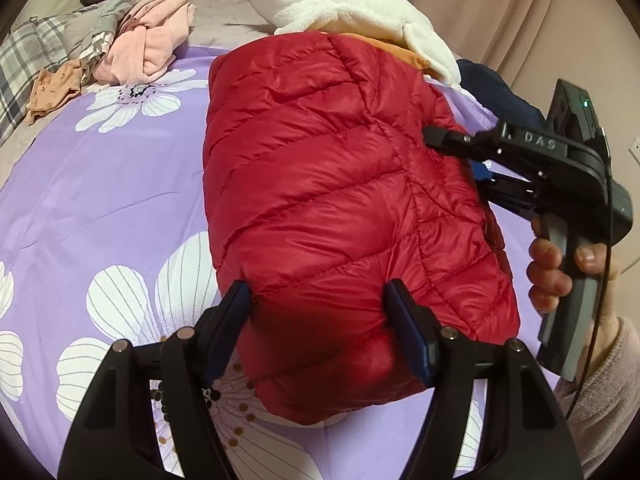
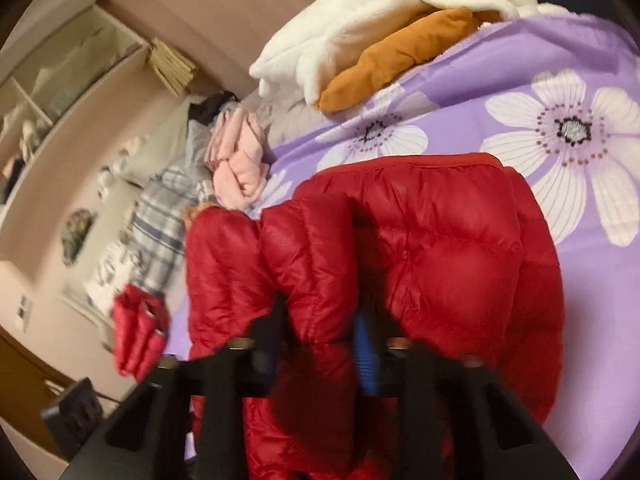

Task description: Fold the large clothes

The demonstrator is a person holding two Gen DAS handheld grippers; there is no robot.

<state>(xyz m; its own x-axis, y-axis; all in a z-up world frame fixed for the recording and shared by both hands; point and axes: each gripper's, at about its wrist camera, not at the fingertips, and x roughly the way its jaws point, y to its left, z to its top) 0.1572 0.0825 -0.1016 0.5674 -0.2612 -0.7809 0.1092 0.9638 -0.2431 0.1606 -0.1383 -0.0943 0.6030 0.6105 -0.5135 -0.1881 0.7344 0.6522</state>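
Bedroom: floral bedspread [image 1: 100, 200], clothes piles [image 1: 148, 48].

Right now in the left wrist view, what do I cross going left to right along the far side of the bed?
Plaid garment → small tan garment → pink clothes pile → red puffer jacket held up in the middle → right gripper pinching its right edge.

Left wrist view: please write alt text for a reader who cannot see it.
A folded red puffer jacket is gripped between the left tongs at its near end and the right tongs at its right side, over a purple flowered bedspread. A pile of clothes and a white fleece lie behind.
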